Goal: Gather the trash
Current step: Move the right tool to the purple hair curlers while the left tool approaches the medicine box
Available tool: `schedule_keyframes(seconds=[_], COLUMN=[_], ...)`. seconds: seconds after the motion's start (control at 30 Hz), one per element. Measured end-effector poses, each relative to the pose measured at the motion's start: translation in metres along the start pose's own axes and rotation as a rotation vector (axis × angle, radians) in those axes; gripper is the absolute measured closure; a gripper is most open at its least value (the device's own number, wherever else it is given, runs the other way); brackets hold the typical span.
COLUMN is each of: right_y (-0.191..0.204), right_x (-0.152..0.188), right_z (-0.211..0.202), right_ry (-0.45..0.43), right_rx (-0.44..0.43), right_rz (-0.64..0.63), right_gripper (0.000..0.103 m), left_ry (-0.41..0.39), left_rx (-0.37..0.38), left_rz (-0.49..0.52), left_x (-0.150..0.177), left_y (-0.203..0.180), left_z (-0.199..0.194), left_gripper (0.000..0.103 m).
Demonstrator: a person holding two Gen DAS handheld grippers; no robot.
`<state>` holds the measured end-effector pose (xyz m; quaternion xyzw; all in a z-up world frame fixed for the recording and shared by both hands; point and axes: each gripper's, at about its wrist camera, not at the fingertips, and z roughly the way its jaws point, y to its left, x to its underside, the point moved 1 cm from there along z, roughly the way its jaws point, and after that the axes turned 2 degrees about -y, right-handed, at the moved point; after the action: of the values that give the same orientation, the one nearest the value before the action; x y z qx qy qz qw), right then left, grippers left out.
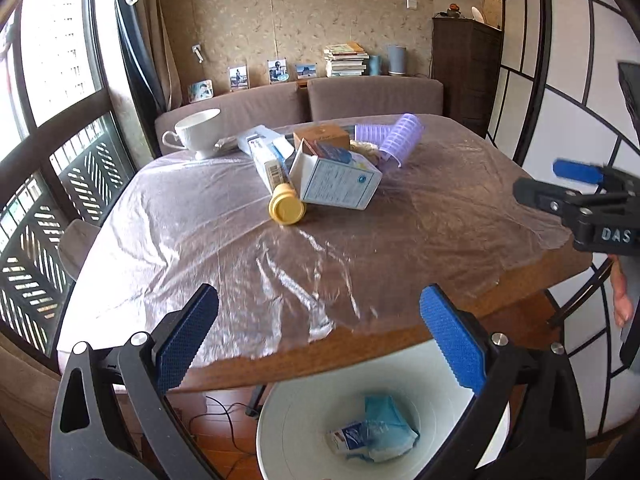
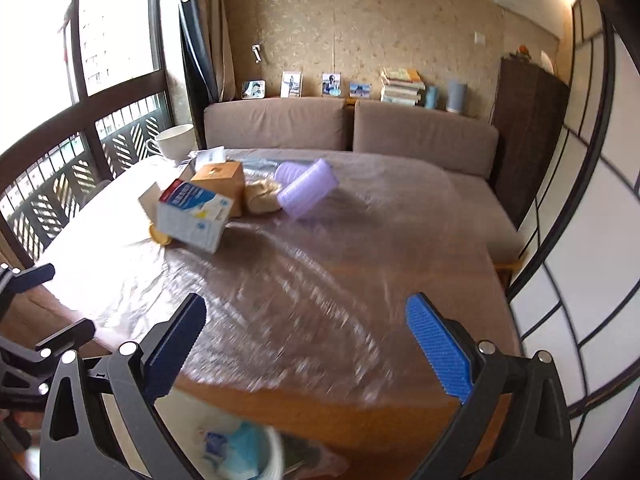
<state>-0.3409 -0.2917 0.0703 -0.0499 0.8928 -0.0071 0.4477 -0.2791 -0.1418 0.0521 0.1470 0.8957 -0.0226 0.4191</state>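
A: Trash?
B: I see white-blue carton (image 1: 340,182) on its side ahead of my left gripper (image 1: 320,336), long axis running left-right, open flap leftward.
A: Grippers?
B: Left and right gripper (image 2: 306,350) both released, empty

**A sitting room behind the table**

A wooden table (image 1: 360,344) fills the middle, under a clear plastic sheet (image 1: 200,240). At eleven o'clock on it stands a white teacup (image 1: 198,132), upright. Beyond, at twelve, runs a brown sofa (image 1: 372,96); on the ledge behind it stand framed photos (image 1: 277,71) and, to their right, a stack of books (image 1: 345,60) beside a grey cylinder (image 1: 396,60). A dark cabinet (image 1: 466,68) stands at one o'clock, a panelled white screen (image 1: 568,120) at three, and a window (image 1: 52,52) with a slatted railing at nine.
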Motion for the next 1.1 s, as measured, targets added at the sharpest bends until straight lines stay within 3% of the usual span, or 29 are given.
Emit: schedule_keyframes(seconds=[0.1, 0.23, 0.5, 0.7, 1.1], right_y=[0.0, -0.001, -0.007, -0.004, 0.011], right_x=[-0.011, -0.021, -0.046, -0.062, -0.074], right_z=[0.013, 0.033, 0.077, 0.113, 0.171], right_ry=[-0.017, -0.02, -0.001, 0.023, 0.078], right_rx=[0.076, 0.096, -0.001, -0.108, -0.154], right_rz=[-0.158, -0.277, -0.288, -0.274, -0.356], right_gripper=[0.004, 0.004, 0.004, 0.004, 0.004], left_ry=[-0.008, -0.005, 0.034, 0.054, 0.057], left_rx=[-0.039, -0.079, -0.243, -0.259, -0.338], left_rz=[0.046, 0.085, 0.144, 0.154, 0.26], left_x=[-0.004, -0.011, -0.032, -0.046, -0.063], left_y=[-0.009, -0.017, -0.024, -0.025, -0.049], left_z=[0.008, 0.027, 0.076, 0.1, 0.133], left_gripper=[0.001, 0.001, 0.001, 0.001, 0.001])
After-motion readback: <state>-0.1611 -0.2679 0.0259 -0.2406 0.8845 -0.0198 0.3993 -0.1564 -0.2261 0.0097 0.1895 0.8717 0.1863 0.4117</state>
